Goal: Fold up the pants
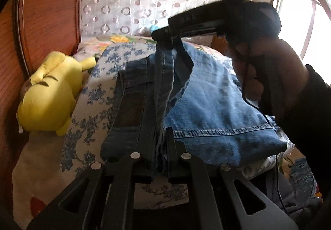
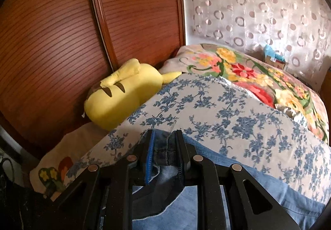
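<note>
Blue denim pants (image 1: 211,106) lie partly folded on a blue-flowered quilt (image 1: 97,93). My left gripper (image 1: 160,141) is shut on a denim edge that runs as a taut strip up to my right gripper (image 1: 165,34), seen from the side at the far end with the hand holding it. In the right wrist view my right gripper (image 2: 163,147) is shut on a bunched seam of the pants (image 2: 163,151), held above the quilt (image 2: 227,118). More denim hangs below it.
A yellow plush toy (image 1: 49,93) lies on the left against a wooden wardrobe (image 1: 47,13); it also shows in the right wrist view (image 2: 122,97). A flowered blanket (image 2: 258,77) covers the far bed. A patterned curtain (image 2: 258,2) hangs behind. A window (image 1: 300,13) is at right.
</note>
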`<state>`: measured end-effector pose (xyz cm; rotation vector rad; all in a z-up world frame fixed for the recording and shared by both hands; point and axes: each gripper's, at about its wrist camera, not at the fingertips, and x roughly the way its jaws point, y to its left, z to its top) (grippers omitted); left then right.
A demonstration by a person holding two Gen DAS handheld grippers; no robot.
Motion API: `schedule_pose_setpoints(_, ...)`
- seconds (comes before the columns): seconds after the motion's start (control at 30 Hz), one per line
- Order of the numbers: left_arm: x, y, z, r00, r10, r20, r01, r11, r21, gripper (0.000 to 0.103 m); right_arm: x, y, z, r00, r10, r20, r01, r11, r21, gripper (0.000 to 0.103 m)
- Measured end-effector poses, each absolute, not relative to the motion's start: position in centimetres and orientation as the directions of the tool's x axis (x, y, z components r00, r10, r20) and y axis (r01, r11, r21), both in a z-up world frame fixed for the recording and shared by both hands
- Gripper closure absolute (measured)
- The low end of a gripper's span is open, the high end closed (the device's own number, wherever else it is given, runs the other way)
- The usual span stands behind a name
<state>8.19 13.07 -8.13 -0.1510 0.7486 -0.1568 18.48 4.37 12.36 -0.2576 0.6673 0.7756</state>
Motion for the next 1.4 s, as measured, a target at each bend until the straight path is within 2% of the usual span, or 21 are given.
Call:
schedule_pose_setpoints(0.07,8.1,13.2,-8.3,0.716,-0.185,-0.673,0.074,0.979,-0.189,0.086,18.1,4.8,12.6,0.518,0.564,-0.643,-0.722,0.692,0.024,0.074)
schedule_pose_setpoints(0.13,8.0,13.4,-8.3,0.719,-0.167,-0.675,0.058,0.982,-0.181,0.081,17.4,4.8,13.1,0.532,0.567,-0.629,-0.731,0.682,-0.003,0.06)
schedule_pose_setpoints(0.27,7.7,13.8,-7.9,0.734,-0.167,-0.658,0.055,0.981,-0.188,0.06,16.3,3.7,13.8,0.551,0.574,-0.606,-0.737,0.675,-0.031,0.056)
schedule_pose_setpoints(0.37,7.5,13.8,-7.3,0.749,-0.159,-0.643,0.052,0.982,-0.182,0.057,15.3,2.0,14.1,0.561,0.581,-0.59,-0.741,0.67,-0.045,0.056)
schedule_pose_setpoints(0.63,7.1,13.5,-6.7,0.768,-0.153,-0.623,0.061,0.984,-0.166,0.057,12.1,-5.1,14.0,0.595,0.576,-0.561,-0.716,0.697,-0.044,0.056)
schedule_pose_setpoints(0.83,7.7,12.6,-8.0,0.746,-0.166,-0.645,0.078,0.984,-0.163,0.06,10.2,-10.2,12.3,0.643,0.515,-0.567,-0.651,0.757,-0.051,0.055)
schedule_pose_setpoints(0.97,8.0,12.3,-9.0,0.728,-0.153,-0.668,0.07,0.986,-0.149,0.069,9.6,-12.3,9.7,0.653,0.462,-0.6,-0.614,0.787,-0.062,0.054)
schedule_pose_setpoints(1.27,8.5,12.2,-10.2,0.707,-0.137,-0.694,0.069,0.99,-0.125,0.071,10.5,-12.0,4.2,0.633,0.384,-0.672,-0.559,0.827,-0.054,0.054)
schedule_pose_setpoints(1.4,8.4,12.0,-10.2,0.709,-0.132,-0.693,0.07,0.991,-0.117,0.088,10.9,-11.3,3.1,0.629,0.37,-0.684,-0.551,0.833,-0.056,0.054)
